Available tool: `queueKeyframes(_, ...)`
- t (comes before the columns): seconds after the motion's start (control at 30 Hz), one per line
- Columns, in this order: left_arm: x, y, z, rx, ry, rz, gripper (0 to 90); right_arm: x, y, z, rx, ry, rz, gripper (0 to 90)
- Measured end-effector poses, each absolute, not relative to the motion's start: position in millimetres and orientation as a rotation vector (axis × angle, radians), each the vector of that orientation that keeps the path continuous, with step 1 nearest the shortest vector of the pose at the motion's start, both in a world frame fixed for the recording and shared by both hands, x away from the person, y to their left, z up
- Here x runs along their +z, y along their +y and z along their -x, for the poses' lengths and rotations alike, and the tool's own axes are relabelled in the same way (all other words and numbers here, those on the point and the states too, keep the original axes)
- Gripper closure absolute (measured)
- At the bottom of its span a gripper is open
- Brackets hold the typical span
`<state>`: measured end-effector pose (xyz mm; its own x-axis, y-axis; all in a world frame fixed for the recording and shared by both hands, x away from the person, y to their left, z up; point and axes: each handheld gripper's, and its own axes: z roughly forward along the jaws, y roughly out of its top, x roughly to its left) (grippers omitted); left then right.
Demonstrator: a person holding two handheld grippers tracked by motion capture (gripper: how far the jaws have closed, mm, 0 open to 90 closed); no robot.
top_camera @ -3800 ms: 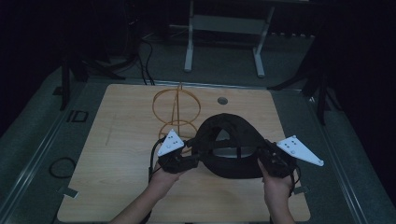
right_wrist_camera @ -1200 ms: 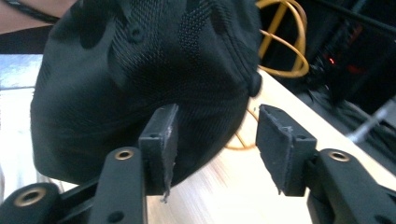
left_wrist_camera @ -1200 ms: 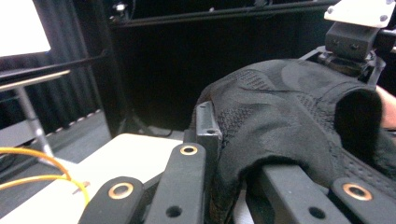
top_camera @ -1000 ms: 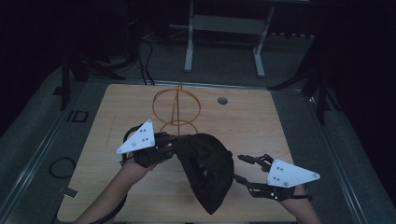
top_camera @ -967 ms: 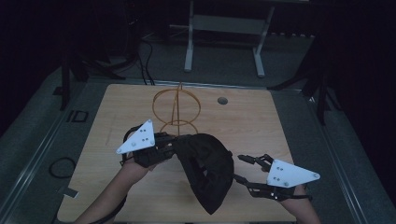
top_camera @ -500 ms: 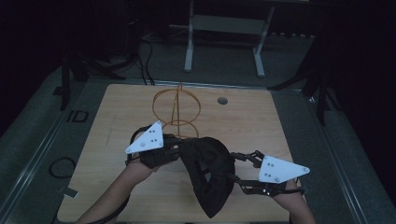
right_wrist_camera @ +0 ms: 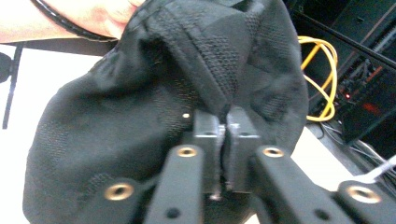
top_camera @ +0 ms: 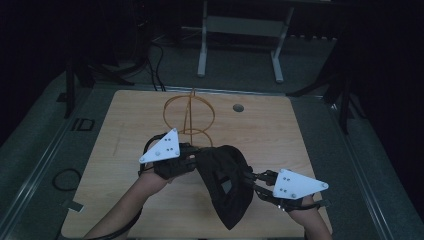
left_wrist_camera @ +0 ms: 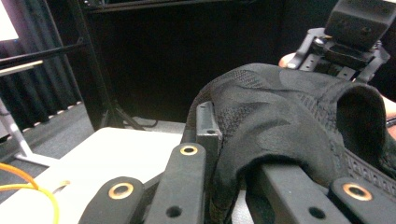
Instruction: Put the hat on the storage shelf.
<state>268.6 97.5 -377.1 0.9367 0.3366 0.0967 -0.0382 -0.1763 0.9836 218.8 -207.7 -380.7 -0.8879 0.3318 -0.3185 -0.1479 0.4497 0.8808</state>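
No readable text, label or number anywhere.

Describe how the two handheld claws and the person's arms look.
Both claws, left and right, are black, each topped by a pale grey three-cornered plate dotted with small dark marks. Their flat black arms carry brass-ringed rivets. A dark cable trails beside the left forearm. The forearms are bare, no sleeves.

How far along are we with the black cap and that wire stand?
Done: both grippers grip the black cap, lifted off the table. In hand: the left gripper is clamped on one side, and the right gripper has just been closing on its fabric. Left: the cap is not on the orange wire stand yet.
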Motion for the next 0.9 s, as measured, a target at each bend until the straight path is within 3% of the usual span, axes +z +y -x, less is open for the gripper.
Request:
queueKeyframes(0.33,-390,99,-278,0.348,0.313,-1.77,86.3,-377,-214,-222,1.486,2.254,-0.252,89.1)
queueKeyframes(0.77,-391,114,-279,0.395,0.412,-1.737,55.7,-367,-229,-224,1.559,2.201,-0.324,89.1)
queueKeyframes(0.9,-391,121,-278,0.424,0.439,-1.749,50.7,-364,-239,-226,1.566,2.171,-0.378,89.1)
